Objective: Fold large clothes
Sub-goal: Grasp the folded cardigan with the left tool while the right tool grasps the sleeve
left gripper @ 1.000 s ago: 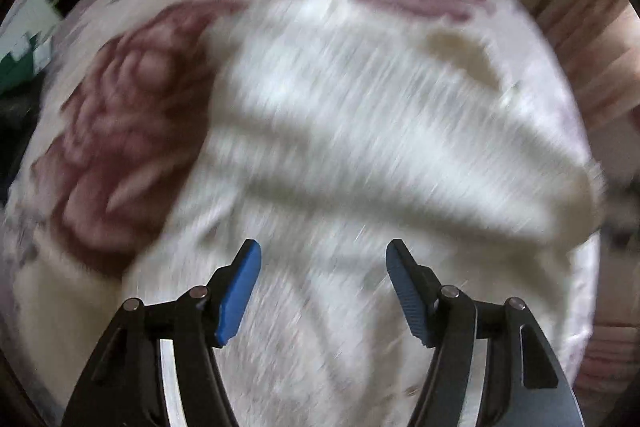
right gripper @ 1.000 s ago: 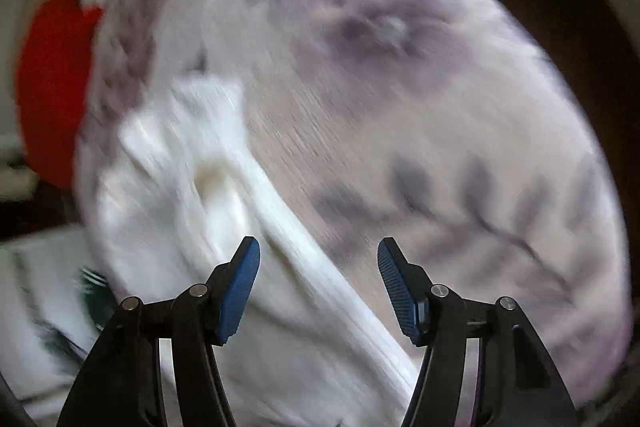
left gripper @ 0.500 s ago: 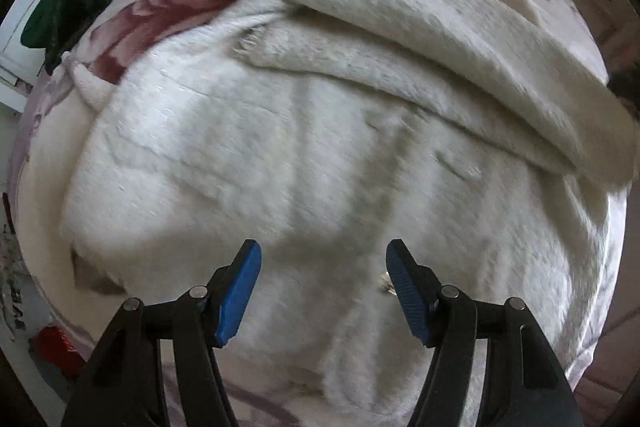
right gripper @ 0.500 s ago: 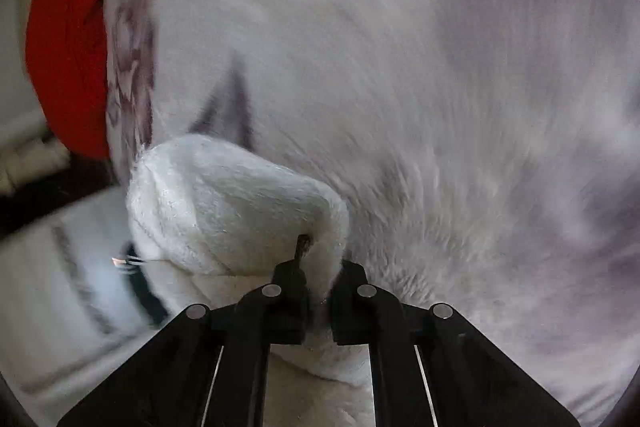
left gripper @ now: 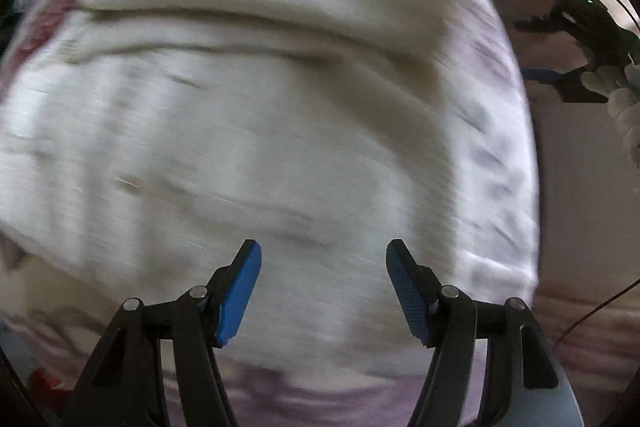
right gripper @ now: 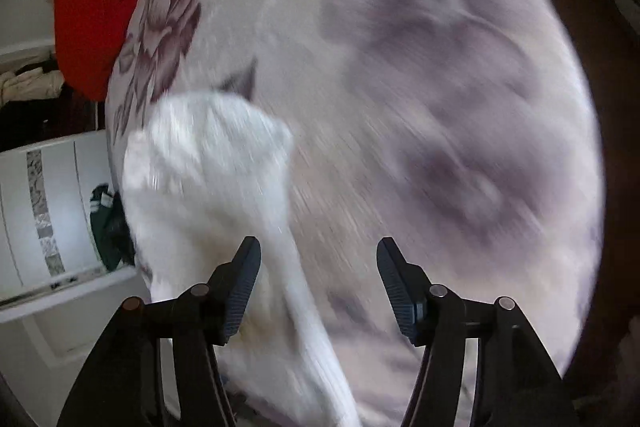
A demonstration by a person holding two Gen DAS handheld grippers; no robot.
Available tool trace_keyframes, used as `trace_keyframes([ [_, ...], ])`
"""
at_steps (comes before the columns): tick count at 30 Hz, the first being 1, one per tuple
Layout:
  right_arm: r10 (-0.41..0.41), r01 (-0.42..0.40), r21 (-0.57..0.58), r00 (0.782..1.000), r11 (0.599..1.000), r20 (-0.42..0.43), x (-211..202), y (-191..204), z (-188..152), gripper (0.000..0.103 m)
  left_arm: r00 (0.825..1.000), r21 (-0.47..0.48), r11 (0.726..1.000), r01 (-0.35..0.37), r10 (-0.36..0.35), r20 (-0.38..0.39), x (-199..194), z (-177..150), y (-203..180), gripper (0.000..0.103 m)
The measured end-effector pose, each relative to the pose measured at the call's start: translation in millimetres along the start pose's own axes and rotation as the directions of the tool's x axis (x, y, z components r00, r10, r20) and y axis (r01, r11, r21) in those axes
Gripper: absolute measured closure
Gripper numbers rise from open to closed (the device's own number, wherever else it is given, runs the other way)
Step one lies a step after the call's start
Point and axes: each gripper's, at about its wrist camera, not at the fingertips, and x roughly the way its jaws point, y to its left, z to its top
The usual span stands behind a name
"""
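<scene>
garment: fluffy white garment point(left gripper: 248, 115) spread over the floral bedspread point(left gripper: 508, 155), layered in long horizontal folds, fills most of the left wrist view; heavy motion blur
garment end: in the right wrist view a rounded white end of the white garment point(right gripper: 208, 179) lies at the left side of the bedspread point(right gripper: 420, 87), running down past the near-left finger
containers: white cabinet or shelf unit point(right gripper: 52, 211) at the left edge of the right wrist view, open part shows a dark green item point(right gripper: 106, 223) inside; details too small to tell
left gripper point(left gripper: 323, 291): jaws apart, blue pads with nothing between them, white garment below; contact cannot be told through the blur
right gripper point(right gripper: 318, 287): jaws have just been opening and now stand apart, nothing pinched; the garment end lies behind the left finger, bedspread shows in the gap
left pose: aimed steeply down at the garment's near part
right pose: angled down over the bedspread, garment to its left
other: red cloth point(right gripper: 96, 3) at far left by the bed edge; the other gripper held in a hand in a white glove point(left gripper: 624, 95) shows at the far right of the left wrist view, past the bed edge
</scene>
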Motion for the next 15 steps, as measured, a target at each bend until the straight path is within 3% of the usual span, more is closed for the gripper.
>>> trace_keyframes([
  [4,0.026,-0.025,0.056,1.000,0.998,-0.015,-18.6,-53.2,-46.6,0.020,0.993,0.055,0.994,0.099,-0.095,-0.066,30.4,-25.9,-54.6,0.040],
  [5,0.032,-0.031,0.060,0.999,0.998,-0.015,-20.0,-65.4,-56.8,0.020,0.992,0.075,0.992,0.098,-0.092,-0.080,41.3,-32.9,-69.5,0.040],
  [7,0.051,-0.050,0.075,0.999,0.996,-0.014,-22.9,-90.0,-72.9,0.020,0.996,0.127,0.992,0.029,-0.019,-0.083,59.4,-40.0,-88.5,0.040],
  [9,0.070,-0.069,0.085,0.997,0.994,-0.016,-14.4,-102.1,-74.3,0.019,0.996,0.179,0.980,-0.083,0.089,-0.029,72.8,-45.4,-99.8,0.041],
  [10,0.078,-0.077,0.081,0.997,0.994,-0.012,-10.2,-104.5,-73.2,0.019,0.995,0.182,0.978,-0.098,0.101,-0.006,73.3,-47.9,-97.5,0.047],
  [11,0.103,-0.102,0.072,0.995,0.992,-0.007,-5.1,-103.5,-69.2,0.019,0.992,0.181,0.976,-0.122,0.118,0.033,70.2,-48.3,-94.6,0.069],
  [12,0.131,-0.131,0.064,0.991,0.989,0.002,2.5,-98.1,-62.7,0.018,0.989,0.174,0.973,-0.150,0.143,0.048,66.8,-48.2,-90.0,0.079],
  [14,0.206,-0.206,0.039,0.979,0.978,0.015,13.1,-86.9,-47.6,0.014,0.993,0.142,0.985,-0.102,0.093,0.067,56.5,-47.7,-77.0,0.091],
  [15,0.232,-0.232,0.022,0.973,0.973,0.011,21.0,-77.8,-38.9,0.011,0.993,0.129,0.987,-0.098,0.088,0.083,48.8,-48.4,-70.6,0.091],
])
